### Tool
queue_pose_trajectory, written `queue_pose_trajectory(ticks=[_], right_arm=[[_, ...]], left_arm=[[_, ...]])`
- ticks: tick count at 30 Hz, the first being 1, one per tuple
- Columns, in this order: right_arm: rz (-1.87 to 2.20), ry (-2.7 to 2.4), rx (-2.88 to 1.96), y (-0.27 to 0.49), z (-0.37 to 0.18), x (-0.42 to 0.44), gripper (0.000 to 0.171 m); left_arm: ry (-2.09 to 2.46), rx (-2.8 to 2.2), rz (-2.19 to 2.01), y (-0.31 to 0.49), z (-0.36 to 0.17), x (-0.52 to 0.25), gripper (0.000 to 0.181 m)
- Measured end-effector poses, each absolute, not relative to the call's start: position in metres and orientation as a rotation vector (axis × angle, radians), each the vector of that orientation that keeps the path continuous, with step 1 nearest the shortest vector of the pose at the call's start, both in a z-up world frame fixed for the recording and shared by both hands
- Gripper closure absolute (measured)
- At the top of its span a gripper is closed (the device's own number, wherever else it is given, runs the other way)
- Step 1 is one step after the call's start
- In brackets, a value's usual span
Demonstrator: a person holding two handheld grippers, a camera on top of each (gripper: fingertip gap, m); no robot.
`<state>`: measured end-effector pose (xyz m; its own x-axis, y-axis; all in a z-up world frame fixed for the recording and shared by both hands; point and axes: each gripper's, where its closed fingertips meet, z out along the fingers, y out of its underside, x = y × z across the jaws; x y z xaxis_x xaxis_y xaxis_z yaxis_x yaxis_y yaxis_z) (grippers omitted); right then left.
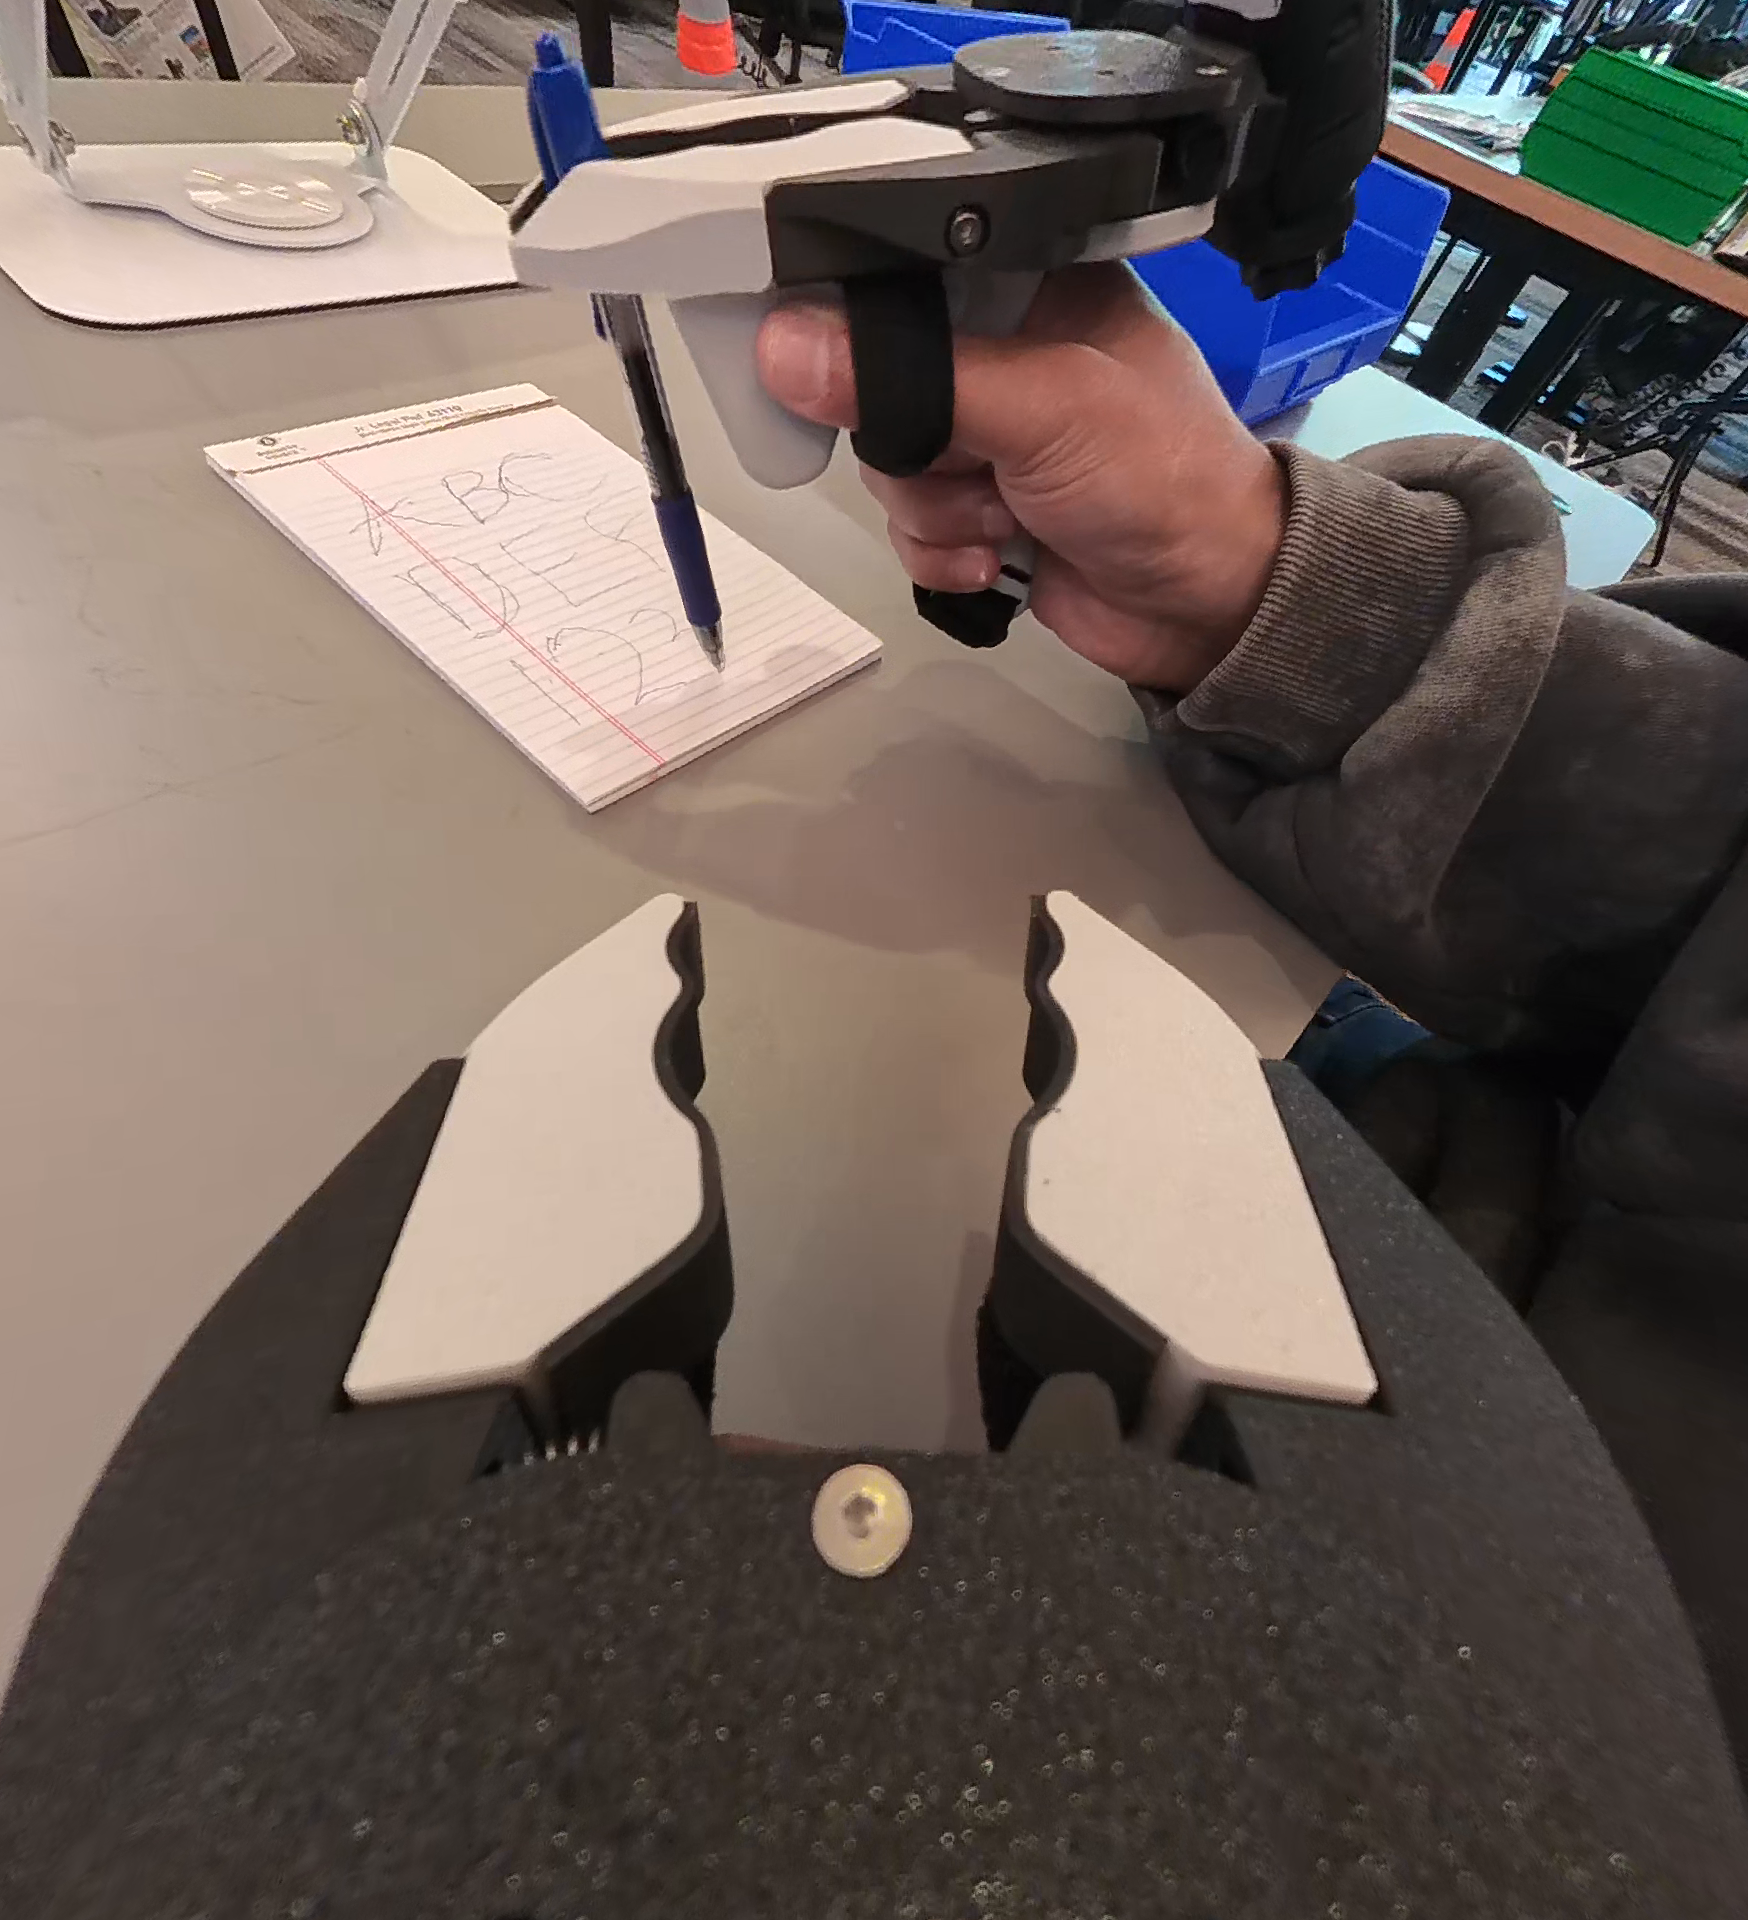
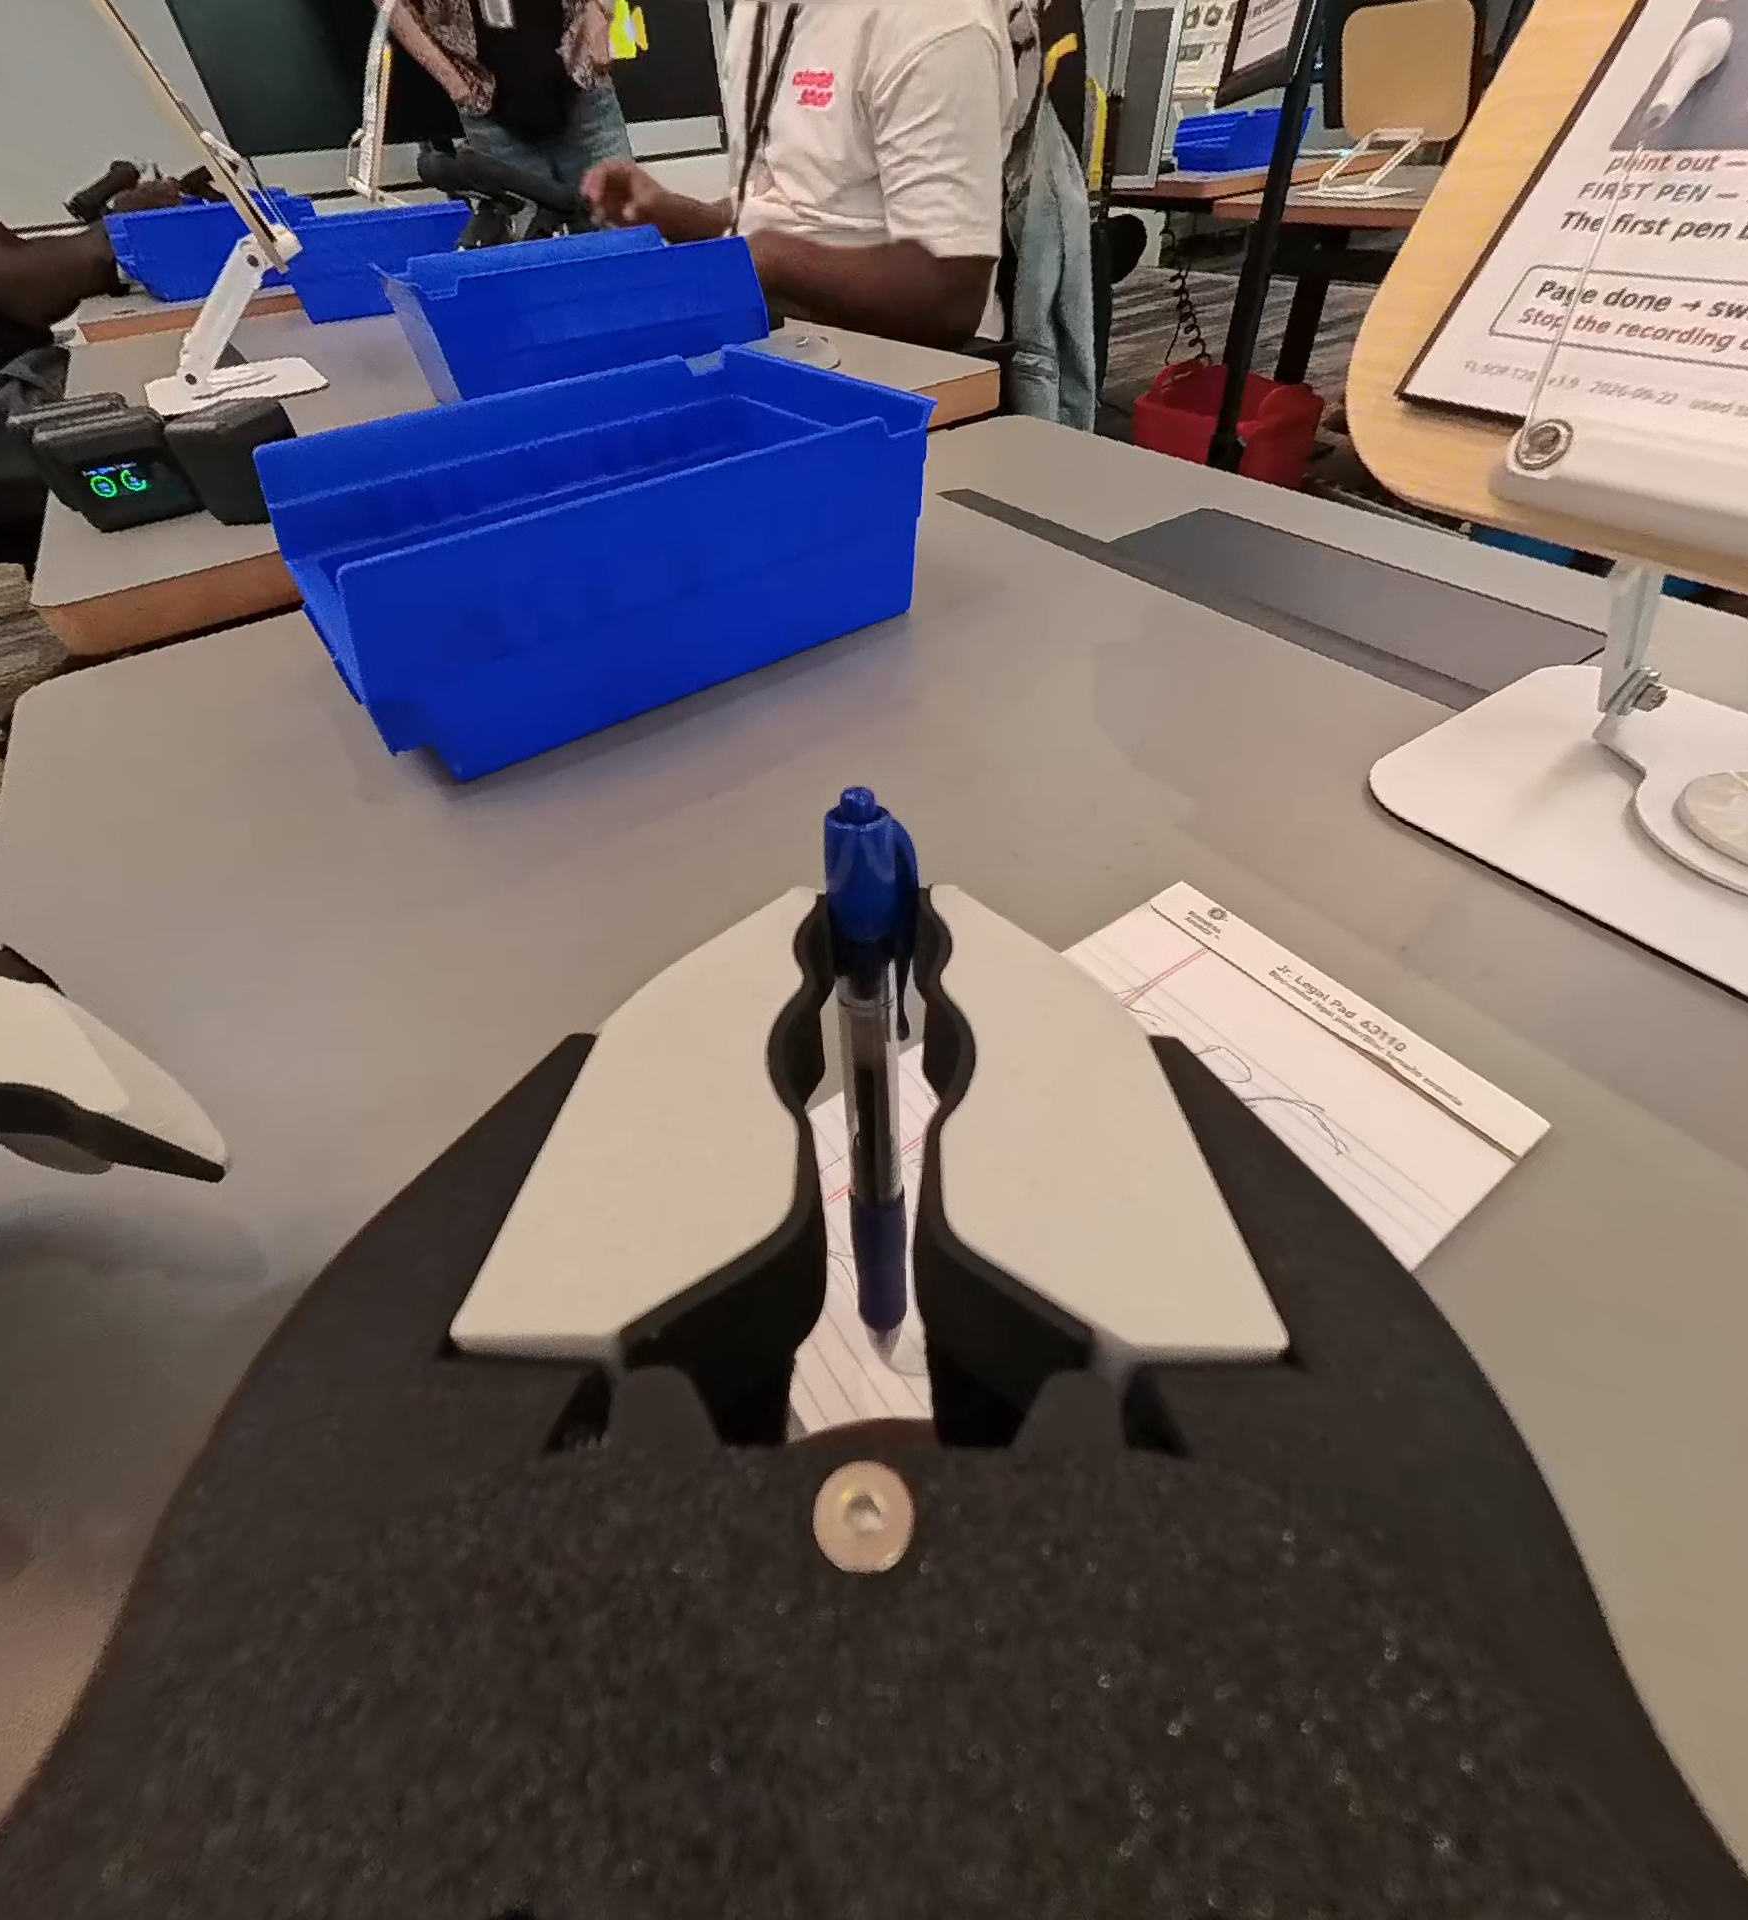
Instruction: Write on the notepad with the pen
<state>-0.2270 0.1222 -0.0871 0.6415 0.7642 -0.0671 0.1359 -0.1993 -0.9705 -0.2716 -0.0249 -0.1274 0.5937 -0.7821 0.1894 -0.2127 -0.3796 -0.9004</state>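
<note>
Here the notepad [image 1: 537,603] lies flat on the grey table [image 1: 174,935], and serves as the landmark for all positions below.

Left of the notepad, in the right wrist view, the left gripper [image 2: 195,1153] shows only as a finger edge at the frame border. In its own view the left gripper [image 1: 865,914] hangs over bare table on the near side of the notepad, jaws spread wide with nothing between them.

Over the notepad, the right gripper [image 1: 527,223] is clamped on the pen [image 1: 678,520]. The jaws hold the pen's upper barrel just below the blue cap end. The pen is tilted, tip down, and the tip touches the page near the notepad's lower right corner. The page is white, ruled, with a red margin line and handwritten marks in three rows. In the right wrist view the right gripper [image 2: 870,914] shows the pen [image 2: 875,1091] running between its two fingers, with the notepad [image 2: 1317,1081] beneath and to the right.

Right of the notepad, a hand [image 1: 1057,488] in a dark grey sleeve [image 1: 1421,748] grips the right gripper's handle.

Beyond the notepad, a white stand base [image 1: 215,223] rests on the table. In the right wrist view a blue bin [image 2: 600,561] stands on the table, well apart from the notepad.
</note>
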Motion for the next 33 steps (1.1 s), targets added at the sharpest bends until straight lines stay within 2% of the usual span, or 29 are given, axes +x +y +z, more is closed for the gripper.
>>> queue_pose_trajectory(ticks=[33], right_arm=[[0.712, -0.725, -1.693, 0.127, -0.08, -0.222, 0.157]], left_arm=[[0.807, -1.898, -0.772, -0.026, -0.128, -0.27, 0.122]])
